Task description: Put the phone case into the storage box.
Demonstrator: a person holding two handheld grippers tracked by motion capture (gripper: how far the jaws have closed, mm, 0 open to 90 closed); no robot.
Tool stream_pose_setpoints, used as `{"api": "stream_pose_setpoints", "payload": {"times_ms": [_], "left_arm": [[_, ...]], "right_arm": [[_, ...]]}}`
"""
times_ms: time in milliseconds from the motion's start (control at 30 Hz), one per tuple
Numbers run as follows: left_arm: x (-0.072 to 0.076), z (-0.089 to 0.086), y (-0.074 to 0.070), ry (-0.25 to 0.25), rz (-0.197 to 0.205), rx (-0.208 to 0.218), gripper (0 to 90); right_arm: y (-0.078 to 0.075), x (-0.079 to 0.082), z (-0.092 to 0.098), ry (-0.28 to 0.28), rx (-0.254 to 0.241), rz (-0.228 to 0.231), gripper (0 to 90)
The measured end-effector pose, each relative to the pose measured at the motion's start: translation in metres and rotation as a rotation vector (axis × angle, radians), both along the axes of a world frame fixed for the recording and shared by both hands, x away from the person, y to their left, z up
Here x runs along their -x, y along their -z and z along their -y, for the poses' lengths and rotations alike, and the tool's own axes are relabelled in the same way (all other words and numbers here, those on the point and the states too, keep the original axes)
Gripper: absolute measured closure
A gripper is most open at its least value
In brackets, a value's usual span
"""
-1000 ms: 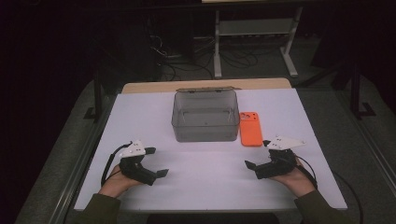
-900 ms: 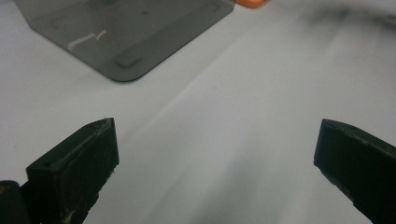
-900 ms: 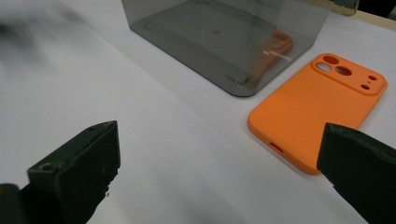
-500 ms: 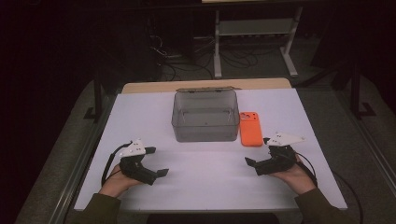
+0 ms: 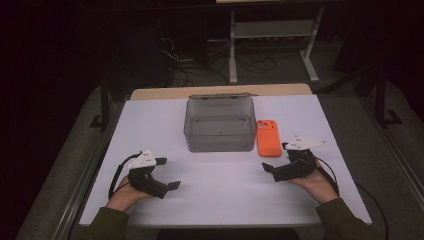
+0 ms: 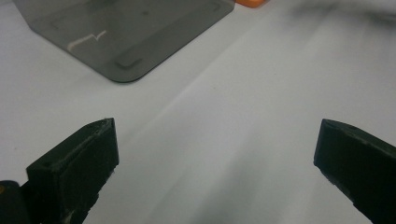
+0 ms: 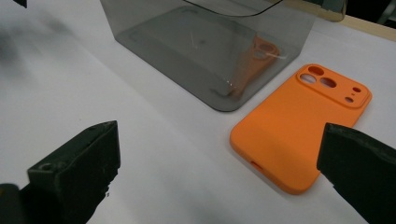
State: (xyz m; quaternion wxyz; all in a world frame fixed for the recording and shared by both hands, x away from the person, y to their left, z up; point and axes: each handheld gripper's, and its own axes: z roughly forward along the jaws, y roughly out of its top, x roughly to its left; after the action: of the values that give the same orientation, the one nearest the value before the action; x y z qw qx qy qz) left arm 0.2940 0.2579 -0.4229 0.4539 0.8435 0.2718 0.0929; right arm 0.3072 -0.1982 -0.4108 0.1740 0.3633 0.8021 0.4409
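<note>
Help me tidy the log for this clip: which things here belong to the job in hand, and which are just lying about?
In the job:
orange phone case, nearest the right claw
clear grey box, beside the case
left claw, open over the table

Lying about:
metal stand behind the table
floor cables

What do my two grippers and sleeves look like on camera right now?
Both are black handheld units. The left gripper and the right gripper each carry a pale grey three-cornered plate on top and trail a black cable. Their jaws are blocky, matt black, with small holes in the faces. Both sleeves are dark olive.
</note>
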Motion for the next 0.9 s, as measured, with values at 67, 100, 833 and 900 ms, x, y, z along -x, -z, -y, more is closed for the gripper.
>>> {"api": "stream_pose_setpoints", "payload": {"times_ms": [67, 100, 833, 900], "left_arm": [[0.0, 0.0, 0.0, 0.0, 0.001, 0.002, 0.0], [0.0, 0.0, 0.0, 0.0, 0.001, 0.003, 0.0], [0.0, 0.0, 0.0, 0.002, 0.0, 0.006, 0.0], [0.0, 0.001, 0.0, 0.002, -0.001, 0.007, 0.0]], "right_arm": [[-0.001, -0.003, 0.0, 0.0, 0.001, -0.003, 0.0], [-0.001, -0.003, 0.0, 0.0, 0.001, -0.003, 0.0], [-0.009, -0.028, 0.002, 0.031, -0.011, -0.011, 0.0], [-0.01, -0.029, 0.003, 0.032, -0.009, -0.011, 0.0]]}}
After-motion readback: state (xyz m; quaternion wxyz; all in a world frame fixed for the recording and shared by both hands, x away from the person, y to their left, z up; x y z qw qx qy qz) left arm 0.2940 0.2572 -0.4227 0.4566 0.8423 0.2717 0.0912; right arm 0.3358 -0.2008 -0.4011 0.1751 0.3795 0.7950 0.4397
